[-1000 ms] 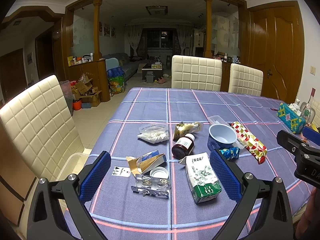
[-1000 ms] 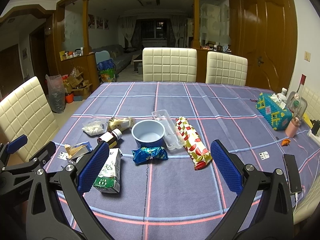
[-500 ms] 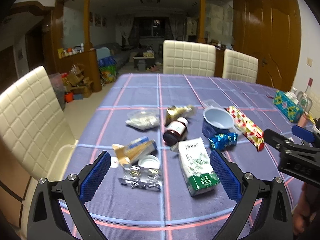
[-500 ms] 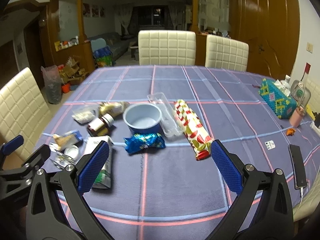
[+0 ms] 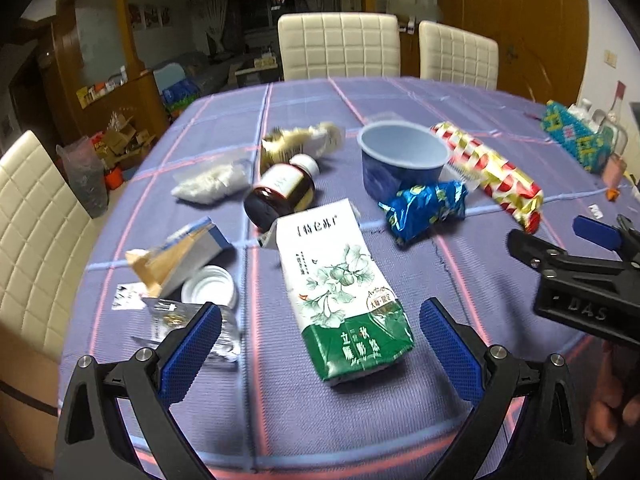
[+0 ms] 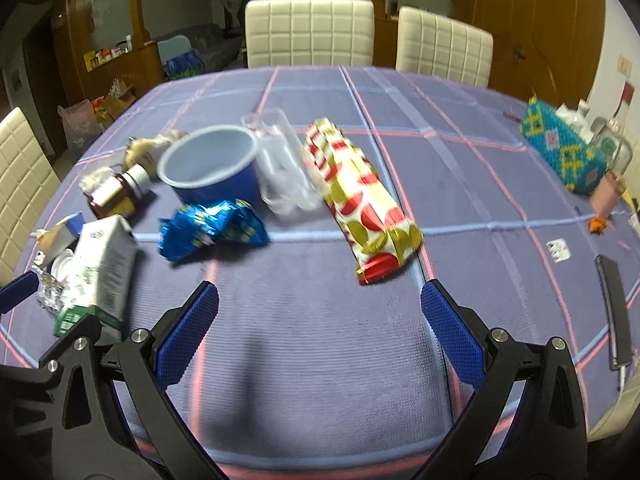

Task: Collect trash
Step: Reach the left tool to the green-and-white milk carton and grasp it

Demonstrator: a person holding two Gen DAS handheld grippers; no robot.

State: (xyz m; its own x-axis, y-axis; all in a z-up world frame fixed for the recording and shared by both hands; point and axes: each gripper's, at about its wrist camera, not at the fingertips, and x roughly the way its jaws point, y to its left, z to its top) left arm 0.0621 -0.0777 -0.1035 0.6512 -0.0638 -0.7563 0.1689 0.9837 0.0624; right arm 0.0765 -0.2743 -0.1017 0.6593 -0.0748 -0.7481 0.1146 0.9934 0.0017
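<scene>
Trash lies on a purple checked tablecloth. A white and green carton lies flat just ahead of my open left gripper. Around it are a brown bottle, a blue wrapper, a blue cup, a red and gold wrapper, a torn small box, a white lid and a foil blister pack. My open right gripper hovers over bare cloth, short of the blue wrapper and the red and gold wrapper. A clear plastic tray lies beside the cup.
A beaded tissue box, a pink cup and a phone sit at the table's right edge. White chairs stand at the far side and at the left. A bag of white stuff lies at the left.
Both grippers have moved forward and lower toward the table, so the trash looks closer. The left gripper now hangs just behind the carton. Nothing was picked up.
</scene>
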